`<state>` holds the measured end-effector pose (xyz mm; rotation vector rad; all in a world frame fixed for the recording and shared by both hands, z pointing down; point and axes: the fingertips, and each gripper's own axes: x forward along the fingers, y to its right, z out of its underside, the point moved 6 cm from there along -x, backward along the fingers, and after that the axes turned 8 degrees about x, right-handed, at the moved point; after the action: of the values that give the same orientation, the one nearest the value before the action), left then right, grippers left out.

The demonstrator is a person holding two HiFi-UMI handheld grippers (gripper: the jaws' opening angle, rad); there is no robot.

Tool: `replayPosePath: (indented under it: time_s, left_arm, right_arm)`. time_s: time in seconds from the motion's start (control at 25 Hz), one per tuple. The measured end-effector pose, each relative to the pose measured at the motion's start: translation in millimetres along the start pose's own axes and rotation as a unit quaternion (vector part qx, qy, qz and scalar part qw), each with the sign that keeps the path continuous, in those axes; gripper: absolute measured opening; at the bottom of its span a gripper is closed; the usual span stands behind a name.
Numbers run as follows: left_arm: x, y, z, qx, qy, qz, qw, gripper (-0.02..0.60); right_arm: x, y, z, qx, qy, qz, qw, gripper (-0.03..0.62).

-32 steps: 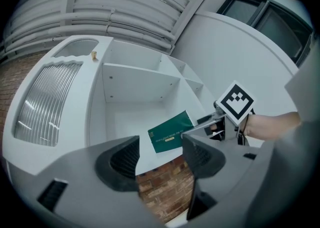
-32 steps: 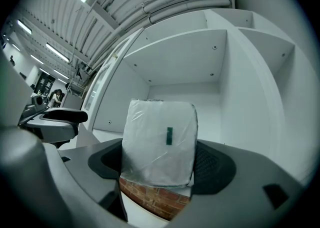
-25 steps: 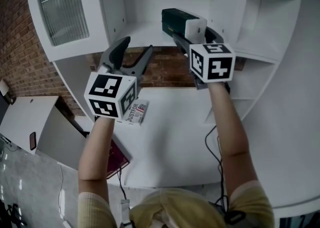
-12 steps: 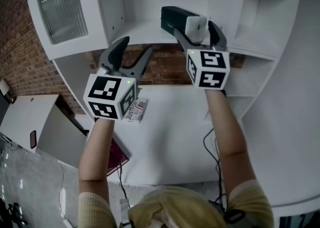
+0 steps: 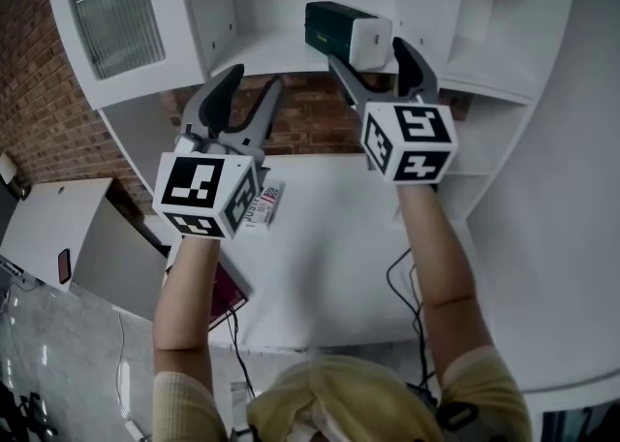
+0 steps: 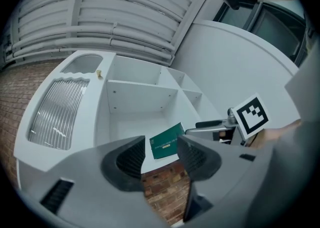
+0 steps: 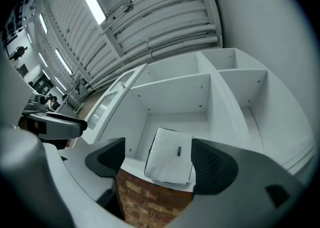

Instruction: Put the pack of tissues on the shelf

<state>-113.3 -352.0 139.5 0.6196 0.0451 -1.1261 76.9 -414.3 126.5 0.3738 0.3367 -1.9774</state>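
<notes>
The pack of tissues (image 5: 347, 31), dark green with a white end, lies on the white shelf (image 5: 271, 57) near its front edge. In the right gripper view its white end (image 7: 170, 156) faces me. My right gripper (image 5: 370, 57) stands open just in front of the pack, its pads off it. My left gripper (image 5: 254, 83) hangs lower left of the shelf edge; its jaws are closing with nothing between them. In the left gripper view the green pack (image 6: 166, 142) shows beyond the jaws, and the right gripper (image 6: 212, 124) reaches in from the right.
The shelf unit has a ribbed glass door (image 5: 107, 14) at the left and narrow compartments (image 5: 504, 23) at the right. A small printed packet (image 5: 262, 205) lies on the white counter (image 5: 329, 266) below. Brick wall (image 5: 310, 120) shows under the shelf. A maroon object (image 5: 228, 295) sits by the counter's left edge.
The right gripper's jaws have spread off the pack and drawn back a little, leaving it on the shelf. The left gripper's jaws have narrowed.
</notes>
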Motion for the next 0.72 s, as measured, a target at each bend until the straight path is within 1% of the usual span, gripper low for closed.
replayPosePath:
  time_s: [0.12,0.24,0.32,0.52,0.72]
  left_arm:
    - [-4.6,3.0,-1.2,-0.005,0.002,-0.001,1.0,0.19]
    - [-9.8,8.4,-1.7,-0.005,0.005,-0.002,1.0,0.158]
    - [-13.6,12.0,-1.1,-0.008,0.005,-0.001,1.0,0.147]
    - [-22.7,19.9,-2.1,-0.034,0.011,0.011,0.9993,0.133]
    - [-36.3,24.6,-1.3,-0.058,0.016,0.012,0.9981,0.133]
  right_arm:
    - [-10.8,-3.9,1.8,0.006,-0.004,-0.01,1.0,0.403]
    - [-23.4,-8.5,3.2,0.015,-0.009,-0.022,1.0,0.402]
    - [-32.1,-12.0,3.5,0.025,-0.008,-0.031,0.999,0.402]
    - [-53.1,-15.9,5.1,0.048,-0.006,-0.043,0.998,0.402]
    - [-69.2,-22.3,12.5,0.058,-0.008,-0.047,0.997,0.401]
